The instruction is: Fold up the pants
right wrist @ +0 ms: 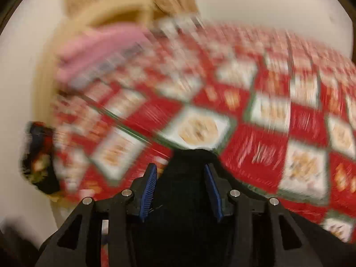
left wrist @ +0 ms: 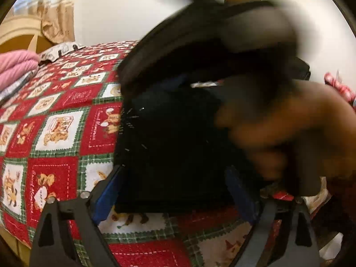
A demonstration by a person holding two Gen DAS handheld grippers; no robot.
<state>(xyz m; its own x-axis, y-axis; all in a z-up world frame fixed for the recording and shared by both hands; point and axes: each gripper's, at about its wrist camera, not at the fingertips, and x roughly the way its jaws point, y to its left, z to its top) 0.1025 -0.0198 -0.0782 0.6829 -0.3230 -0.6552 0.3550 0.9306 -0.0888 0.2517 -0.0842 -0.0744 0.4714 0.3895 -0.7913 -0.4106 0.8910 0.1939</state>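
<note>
The black pants (left wrist: 173,146) lie on a red, white and green patchwork quilt (left wrist: 60,115). In the left wrist view my left gripper (left wrist: 175,189) stands wide open around the near edge of the pants, blue pads on either side. A blurred hand and the other gripper's body (left wrist: 262,115) lift part of the pants above them. In the right wrist view my right gripper (right wrist: 180,171) has black pants fabric (right wrist: 182,191) between its blue pads, above the blurred quilt (right wrist: 267,138).
A pink blanket (left wrist: 15,66) and a patterned pillow (left wrist: 60,49) lie at the head of the bed by a tan headboard (left wrist: 20,35) and curtain. A dark bundle (right wrist: 40,155) sits at the bed's left edge in the right wrist view.
</note>
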